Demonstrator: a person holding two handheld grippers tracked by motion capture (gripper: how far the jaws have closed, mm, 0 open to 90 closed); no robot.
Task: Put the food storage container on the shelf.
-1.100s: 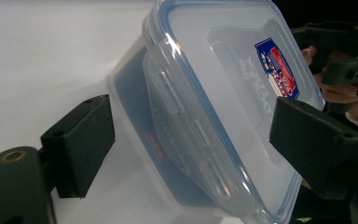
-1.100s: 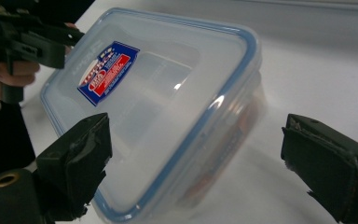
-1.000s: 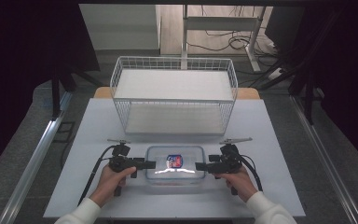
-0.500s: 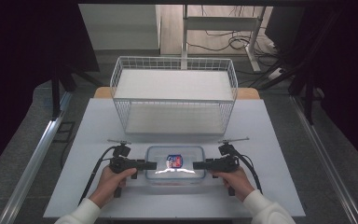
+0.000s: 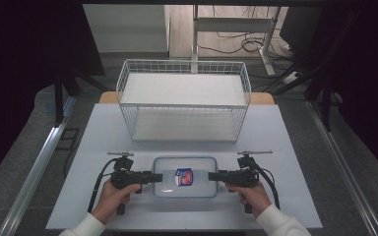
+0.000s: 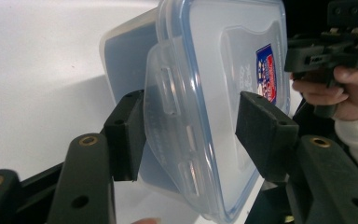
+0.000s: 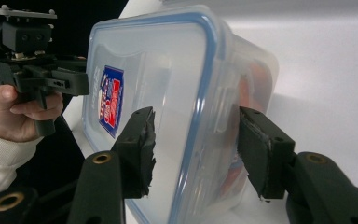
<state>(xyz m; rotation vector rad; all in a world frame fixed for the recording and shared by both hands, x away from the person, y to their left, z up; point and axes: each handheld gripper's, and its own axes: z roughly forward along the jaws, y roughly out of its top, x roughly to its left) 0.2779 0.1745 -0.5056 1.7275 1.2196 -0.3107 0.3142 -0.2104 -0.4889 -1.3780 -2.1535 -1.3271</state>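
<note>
Container (image 5: 185, 176): on desk (image 5: 295, 147), in front of wire basket (image 5: 184, 101) | left gripper (image 5: 150, 177): fingers wide, straddling left lid clip | right gripper (image 5: 215, 176): fingers wide, straddling right clip | risk: uneven closing could tilt or slide container.

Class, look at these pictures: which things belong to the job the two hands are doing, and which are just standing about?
In the job:
- lidded plastic container
- side latch between the left tool's open jaws
- left tool
- right tool, jaws open around the opposite end

Standing about:
- wire basket, beyond the container
- white table, merely underneath
</note>
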